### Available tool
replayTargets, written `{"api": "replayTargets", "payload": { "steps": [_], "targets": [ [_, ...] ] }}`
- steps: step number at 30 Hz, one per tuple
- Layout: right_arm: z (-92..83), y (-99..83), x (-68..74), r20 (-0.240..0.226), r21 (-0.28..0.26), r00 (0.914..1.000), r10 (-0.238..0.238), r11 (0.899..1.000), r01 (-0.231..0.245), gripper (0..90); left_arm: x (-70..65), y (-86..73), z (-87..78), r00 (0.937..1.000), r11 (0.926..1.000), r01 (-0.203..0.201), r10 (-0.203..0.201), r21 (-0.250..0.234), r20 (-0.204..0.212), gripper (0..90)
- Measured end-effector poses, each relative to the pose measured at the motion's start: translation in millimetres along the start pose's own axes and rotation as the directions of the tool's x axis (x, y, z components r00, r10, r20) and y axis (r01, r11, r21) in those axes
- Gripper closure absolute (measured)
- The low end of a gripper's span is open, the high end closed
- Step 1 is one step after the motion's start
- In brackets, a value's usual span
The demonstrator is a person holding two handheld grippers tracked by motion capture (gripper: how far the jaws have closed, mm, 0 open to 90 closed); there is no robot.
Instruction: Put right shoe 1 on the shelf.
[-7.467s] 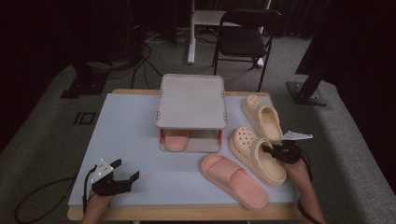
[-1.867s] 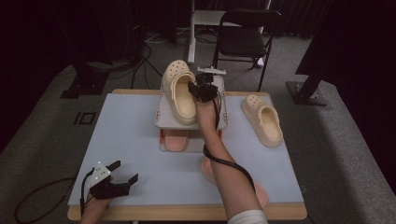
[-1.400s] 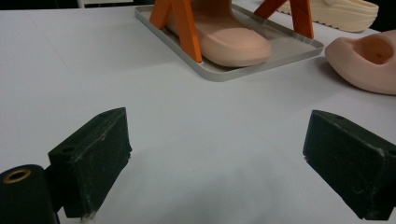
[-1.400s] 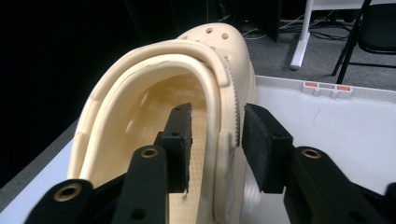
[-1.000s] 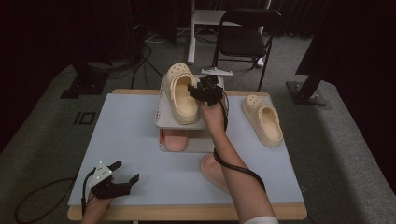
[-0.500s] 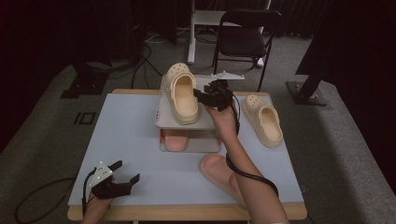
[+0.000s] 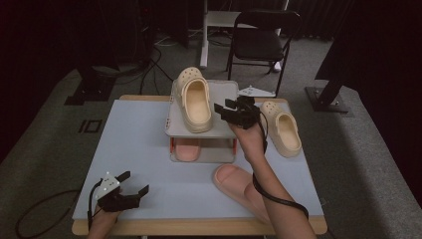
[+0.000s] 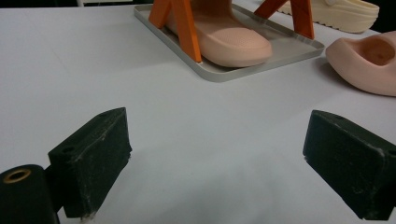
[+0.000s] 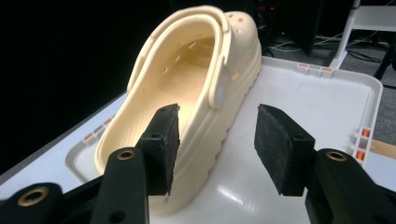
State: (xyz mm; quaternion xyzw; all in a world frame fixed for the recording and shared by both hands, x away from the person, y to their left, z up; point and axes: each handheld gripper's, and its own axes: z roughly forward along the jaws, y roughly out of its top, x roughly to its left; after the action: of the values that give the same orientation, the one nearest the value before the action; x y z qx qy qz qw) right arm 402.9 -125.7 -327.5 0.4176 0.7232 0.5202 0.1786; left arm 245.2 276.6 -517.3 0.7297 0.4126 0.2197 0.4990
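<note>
High view: the cream clog (image 7: 193, 103) lies on the rack's top tray (image 7: 222, 127), long axis running away from the person. The right gripper (image 7: 230, 110) sits just beside it, jaws apart, just opened, gripping nothing. The left gripper (image 7: 130, 190) rests open, far off.

Your cream clog (image 7: 194, 102) lay flat, sole down, on the top shelf of the grey rack (image 7: 221, 127), toward its nine o'clock side. Its holed toe pointed to twelve o'clock, its open heel to six, strap around the heel.
</note>
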Motion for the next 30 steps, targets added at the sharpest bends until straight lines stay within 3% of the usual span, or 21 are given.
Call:
{"api": "replayTargets", "payload": {
  "steps": [6,17,22,30],
  "targets": [
    [-14.1,-11.6,-2.6,-0.010,-0.008,0.9996,-0.025,1.000,0.025,46.8,0.3,-0.3,-0.3,1.0000,1.0000,0.003,-0.003,-0.002,-0.002,7.4],
    [-39.3,-35.9,-11.3,-0.029,-0.010,0.9989,-0.037,0.999,0.037,44.2,0.2,-0.1,-0.1,1.0000,1.0000,-0.003,0.003,0.003,-0.004,7.3],
    [-50.1,-47.9,-15.5,-0.058,-0.015,0.9980,-0.023,1.000,0.022,44.1,0.4,-0.1,-0.1,1.0000,1.0000,-0.005,0.005,0.000,-0.007,7.4],
    [-60.8,-68.1,-22.0,-0.061,-0.021,0.9974,-0.039,0.999,0.038,44.1,0.3,-0.4,-0.3,0.9999,1.0000,-0.002,0.002,-0.002,-0.010,7.4]
  ]
}}
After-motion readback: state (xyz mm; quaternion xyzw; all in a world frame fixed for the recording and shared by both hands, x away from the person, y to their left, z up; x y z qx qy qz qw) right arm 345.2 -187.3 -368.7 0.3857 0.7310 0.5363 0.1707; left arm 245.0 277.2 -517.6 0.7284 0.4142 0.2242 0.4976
